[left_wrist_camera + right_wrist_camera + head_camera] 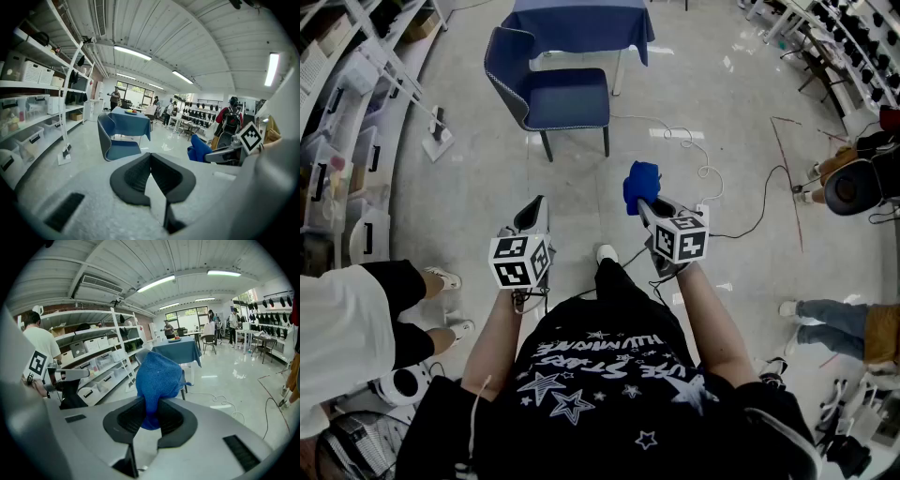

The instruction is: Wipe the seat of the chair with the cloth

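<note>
A dark blue chair [553,89] stands on the floor ahead of me, its seat [567,98] bare, in front of a table with a blue cloth cover [581,23]. My right gripper [643,202] is shut on a bright blue cloth [639,185], which bunches up above the jaws [157,380]. It hangs in the air well short of the chair. My left gripper [534,208] is shut with nothing in it [150,159]. The chair [115,138] shows ahead in the left gripper view, and partly hidden behind the cloth in the right gripper view.
A white cable [694,155] curls on the floor right of the chair. Shelving with white bins [342,122] lines the left side, with a stand base [438,141] beside it. People stand close at my left [356,319] and sit at the right [853,178].
</note>
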`<state>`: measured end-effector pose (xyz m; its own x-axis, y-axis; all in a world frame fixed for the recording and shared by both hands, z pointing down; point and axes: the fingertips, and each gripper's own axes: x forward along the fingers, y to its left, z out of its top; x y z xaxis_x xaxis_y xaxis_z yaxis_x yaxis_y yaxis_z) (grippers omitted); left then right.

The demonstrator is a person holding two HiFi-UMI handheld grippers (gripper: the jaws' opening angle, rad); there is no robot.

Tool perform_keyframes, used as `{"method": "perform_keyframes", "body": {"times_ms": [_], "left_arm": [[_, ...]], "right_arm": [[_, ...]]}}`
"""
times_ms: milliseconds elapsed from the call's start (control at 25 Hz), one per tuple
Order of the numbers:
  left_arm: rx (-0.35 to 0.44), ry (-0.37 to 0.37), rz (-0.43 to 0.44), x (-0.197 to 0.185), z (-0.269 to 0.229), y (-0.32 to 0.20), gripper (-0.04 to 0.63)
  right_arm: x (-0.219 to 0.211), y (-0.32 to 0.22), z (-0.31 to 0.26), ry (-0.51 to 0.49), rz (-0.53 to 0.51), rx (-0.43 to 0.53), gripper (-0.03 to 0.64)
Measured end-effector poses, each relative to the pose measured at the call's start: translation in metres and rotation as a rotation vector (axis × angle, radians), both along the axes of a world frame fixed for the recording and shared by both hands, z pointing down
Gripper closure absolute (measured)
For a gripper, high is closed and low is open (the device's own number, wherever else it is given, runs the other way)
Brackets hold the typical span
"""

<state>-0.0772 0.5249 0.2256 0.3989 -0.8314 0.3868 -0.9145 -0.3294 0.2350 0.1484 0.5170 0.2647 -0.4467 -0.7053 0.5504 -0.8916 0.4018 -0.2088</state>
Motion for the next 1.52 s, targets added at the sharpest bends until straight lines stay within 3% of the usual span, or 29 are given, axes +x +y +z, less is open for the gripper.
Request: {"method": "perform_keyframes", "body": {"times_ms": [320, 680, 960, 1240, 1520], "left_arm": [[-0.016, -0.009, -0.002, 0.002, 0.008, 0.027, 0.575], [-0.013, -0.017, -0.039, -0.023, 0.009, 0.049, 0.575], [-0.005, 0.056, -0.054, -0.027, 0.013, 0.04, 0.574], [-0.048, 0.016, -0.117, -0.028, 0.027, -0.027, 0.574], [-0.047, 0.011, -0.166, 0.017, 0.015, -0.141, 0.574]], "right_arm": [[0.001, 0.017, 0.004, -0.012, 0.001, -0.004, 0.551], [-0.003, 0.04, 0.007, -0.035, 0.024, 0.004, 0.552], [0.005, 0.02, 0.008, -0.063, 0.035, 0.008, 0.551], [0.016, -0.063, 0.041, -0.091, 0.024, -0.048, 0.551], [0.056, -0.179, 0.044, -0.104, -0.03, -0.069, 0.551]]}}
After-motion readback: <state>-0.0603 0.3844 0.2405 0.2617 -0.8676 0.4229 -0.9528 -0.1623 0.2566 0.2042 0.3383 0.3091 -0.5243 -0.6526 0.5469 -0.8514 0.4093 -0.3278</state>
